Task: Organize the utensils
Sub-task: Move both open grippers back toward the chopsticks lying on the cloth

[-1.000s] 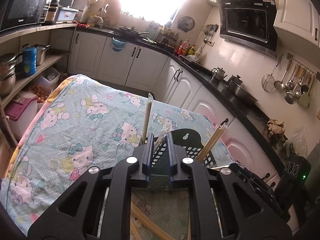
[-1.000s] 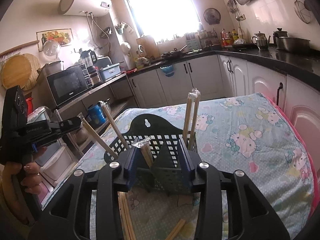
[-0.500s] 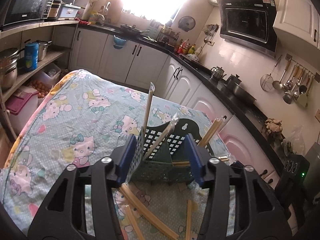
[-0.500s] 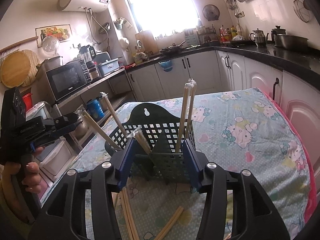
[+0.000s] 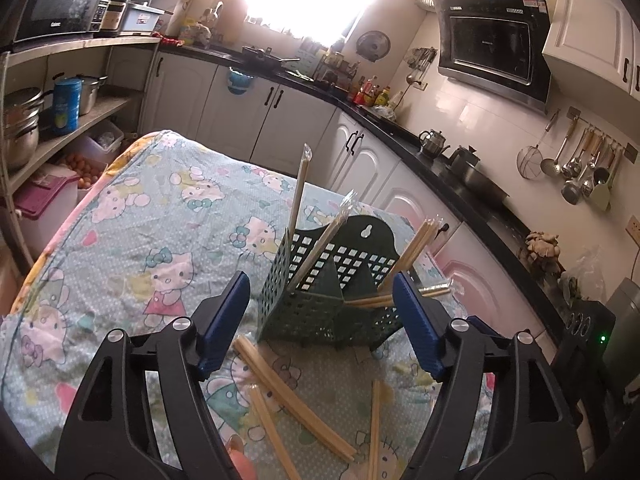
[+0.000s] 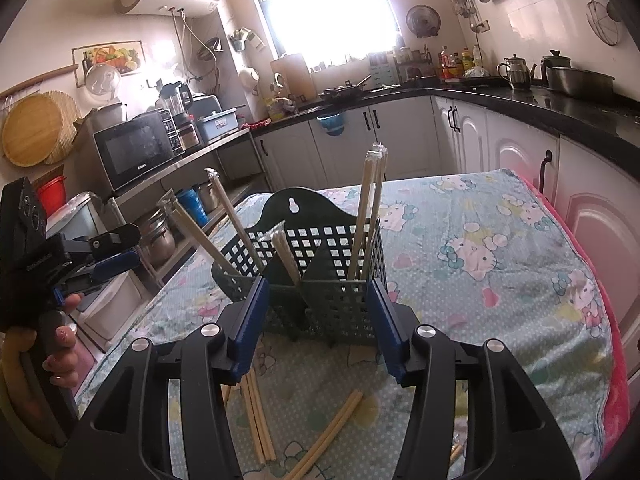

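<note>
On the Hello Kitty cloth, a dark-green lattice plastic basket holds slim wrapped chopsticks at 12 o'clock; left gripper and right gripper gape wide, empty.

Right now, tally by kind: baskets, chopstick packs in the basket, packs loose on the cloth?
Dark green plastic lattice basket: 1
Wrapped wooden chopstick packs standing in it: 5, by the right wrist view
Wrapped packs lying loose on the cartoon-cat cloth: 3, by the left wrist view
Total: 9
</note>
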{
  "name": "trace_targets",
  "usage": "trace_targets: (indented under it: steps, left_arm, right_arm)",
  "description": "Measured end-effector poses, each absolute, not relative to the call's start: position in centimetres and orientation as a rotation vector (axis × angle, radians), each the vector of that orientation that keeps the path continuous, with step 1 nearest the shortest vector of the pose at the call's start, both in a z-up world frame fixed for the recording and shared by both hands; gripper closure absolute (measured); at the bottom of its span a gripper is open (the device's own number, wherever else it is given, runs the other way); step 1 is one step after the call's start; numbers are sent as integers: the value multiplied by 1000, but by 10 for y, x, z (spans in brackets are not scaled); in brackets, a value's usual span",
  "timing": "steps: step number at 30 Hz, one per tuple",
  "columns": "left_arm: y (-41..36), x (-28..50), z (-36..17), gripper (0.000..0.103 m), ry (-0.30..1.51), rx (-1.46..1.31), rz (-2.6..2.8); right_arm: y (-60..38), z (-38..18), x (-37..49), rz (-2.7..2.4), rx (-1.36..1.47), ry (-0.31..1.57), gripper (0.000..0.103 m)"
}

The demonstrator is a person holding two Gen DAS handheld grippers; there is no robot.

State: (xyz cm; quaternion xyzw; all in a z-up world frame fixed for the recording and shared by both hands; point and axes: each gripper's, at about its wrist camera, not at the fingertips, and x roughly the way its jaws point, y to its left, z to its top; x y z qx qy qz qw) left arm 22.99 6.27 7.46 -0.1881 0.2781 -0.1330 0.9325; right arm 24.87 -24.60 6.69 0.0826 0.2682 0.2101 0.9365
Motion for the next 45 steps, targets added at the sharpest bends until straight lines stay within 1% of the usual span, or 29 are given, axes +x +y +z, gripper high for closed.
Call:
trace_targets:
  steps: [20,34,36,38,40,45]
  left_arm:
    - [55,217,44,39,651,-392,-277]
    - [40,218,5,39,753,-401,-274]
    - [38,219,-2,41,771,-400,-276]
    - [36,221,-7,48,784,-398,-278]
    - [35,224,-13,51,805,-403,-281]
    - [35,235,-31,65,862,-425,-278]
  right_arm:
    - [-245,47,226,435,129,605,54]
    - [-249,21,220,429,109,686,54]
    - [-248,17,220,433,107,697,54]
    - [-249,12,220,434,105,710,54]
    - [-249,7,221,436,102,725,54]
    - [-246,-2,225,443,105,767,54]
